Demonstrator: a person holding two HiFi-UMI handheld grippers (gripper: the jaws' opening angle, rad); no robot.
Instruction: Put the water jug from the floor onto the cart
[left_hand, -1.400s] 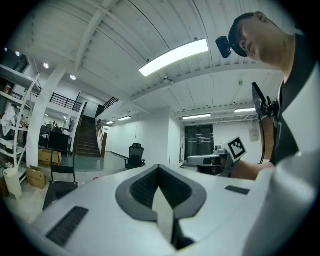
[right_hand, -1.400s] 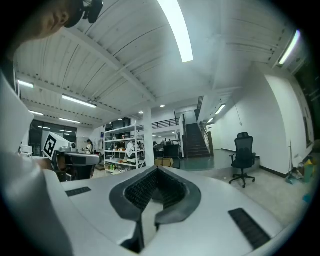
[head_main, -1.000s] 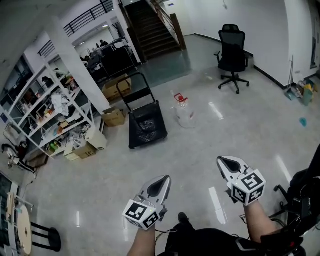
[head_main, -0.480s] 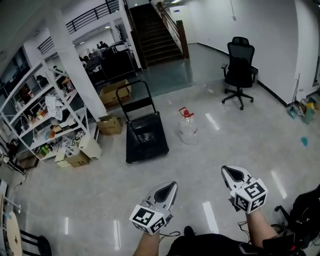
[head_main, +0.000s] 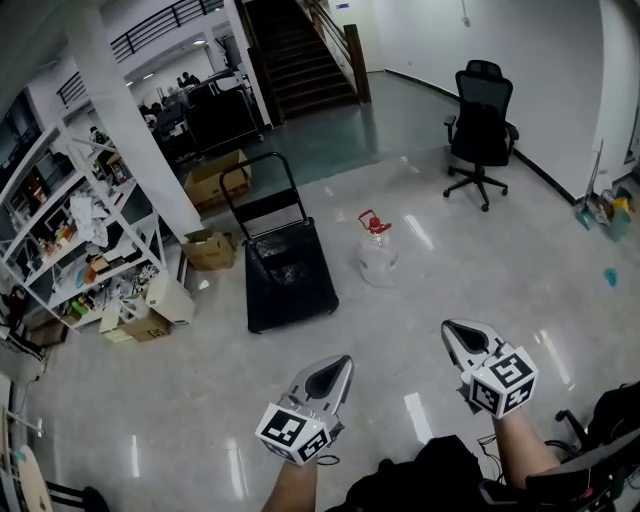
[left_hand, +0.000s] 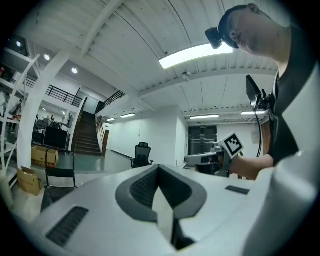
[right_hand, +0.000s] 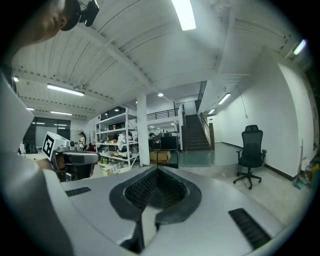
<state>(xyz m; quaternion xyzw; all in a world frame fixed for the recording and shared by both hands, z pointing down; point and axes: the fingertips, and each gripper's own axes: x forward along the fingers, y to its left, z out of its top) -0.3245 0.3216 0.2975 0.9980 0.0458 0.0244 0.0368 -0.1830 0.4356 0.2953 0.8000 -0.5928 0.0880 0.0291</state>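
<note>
Two white hand-held tools, the left gripper (head_main: 338, 364) and right gripper (head_main: 453, 329), were closed on nothing, forearms (head_main: 516, 448) cut off below. One clear red-capped plastic water jug (head_main: 377, 256) stood on the floor (head_main: 500, 250) beside one black platform cart (head_main: 290, 287).

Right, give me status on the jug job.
Left claw shut, empty; right claw shut, empty. Jug upright on floor beside cart, well ahead. Nothing seen in the way; chair stands off right.
</note>
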